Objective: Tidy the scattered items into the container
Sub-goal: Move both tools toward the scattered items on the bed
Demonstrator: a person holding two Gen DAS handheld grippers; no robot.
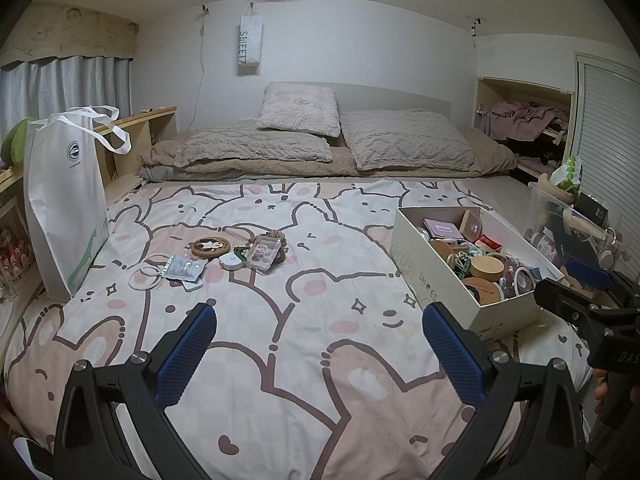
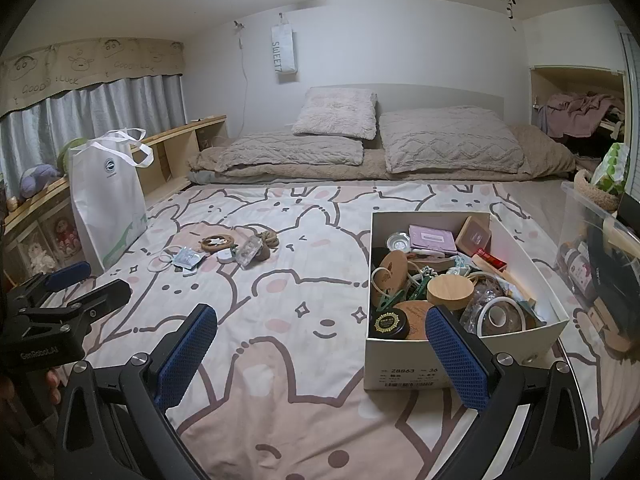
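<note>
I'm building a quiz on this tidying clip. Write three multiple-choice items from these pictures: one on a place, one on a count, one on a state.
1. Where does the white tote bag stand relative to the scattered items?
A. To their left, at the bed's edge
B. Inside the shoebox
C. On the pillows

2. How many pillows lie at the head of the bed?
A. One
B. Three
C. Five

3. What is the state of the left tool and right tool?
A. Both shut on an item
B. Left open, right shut on a lid
C. Both open and holding nothing

Answers:
1. A, the bag stands by the wooden shelf, left of the pile.
2. B, one fluffy square pillow leans behind two flat quilted ones.
3. C, each pair of blue fingers is spread wide with only bedsheet between; the shoebox lies to the right.
</note>
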